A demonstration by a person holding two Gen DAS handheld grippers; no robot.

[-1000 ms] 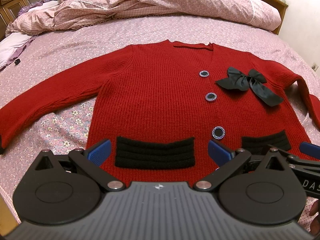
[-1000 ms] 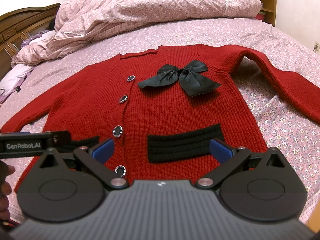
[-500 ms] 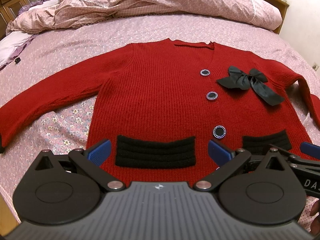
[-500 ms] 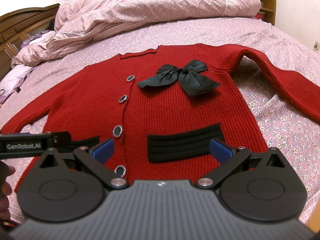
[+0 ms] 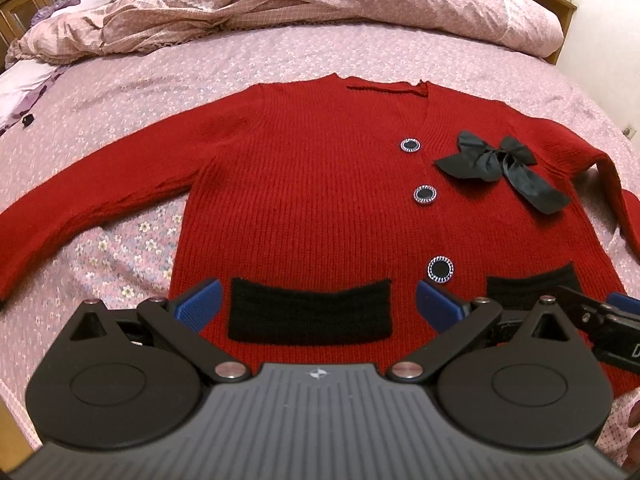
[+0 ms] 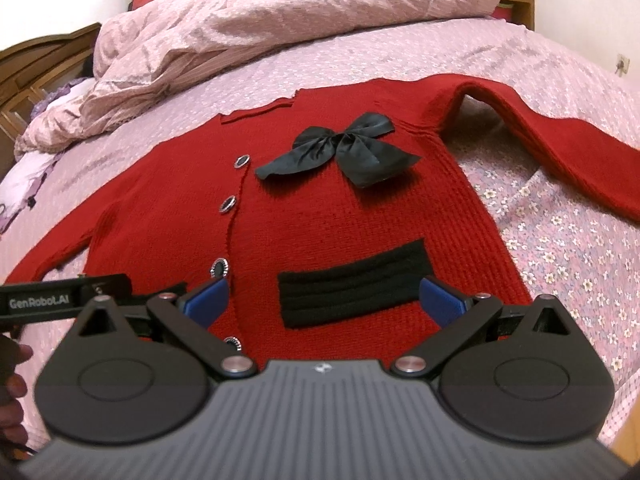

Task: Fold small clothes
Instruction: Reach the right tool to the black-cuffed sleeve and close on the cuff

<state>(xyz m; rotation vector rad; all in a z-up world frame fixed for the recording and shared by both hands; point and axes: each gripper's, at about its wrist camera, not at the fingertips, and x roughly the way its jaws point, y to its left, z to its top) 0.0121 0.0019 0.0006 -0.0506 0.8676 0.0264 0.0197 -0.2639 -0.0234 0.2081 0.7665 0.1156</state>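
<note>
A red knit cardigan (image 5: 312, 200) lies flat and face up on the bed, sleeves spread to both sides, with a black bow (image 5: 500, 164), dark buttons and black pocket bands (image 5: 310, 312). My left gripper (image 5: 318, 304) hovers open over the left pocket band at the hem, with nothing between its blue pads. My right gripper (image 6: 324, 300) is open above the other pocket band (image 6: 356, 288), also holding nothing. The cardigan (image 6: 360, 216) fills the right wrist view, its bow (image 6: 344, 152) near the middle. Each gripper shows at the edge of the other's view.
A crumpled pink duvet (image 5: 280, 8) is heaped along the far side of the flowered pink bedsheet (image 5: 120, 248). Wooden furniture (image 6: 44, 68) stands beyond the bed. A hand (image 6: 12, 384) shows at the left edge of the right wrist view.
Both grippers have shifted slightly, so the cardigan sits a little lower in the views. Jaws stay open; the cardigan has not moved.
</note>
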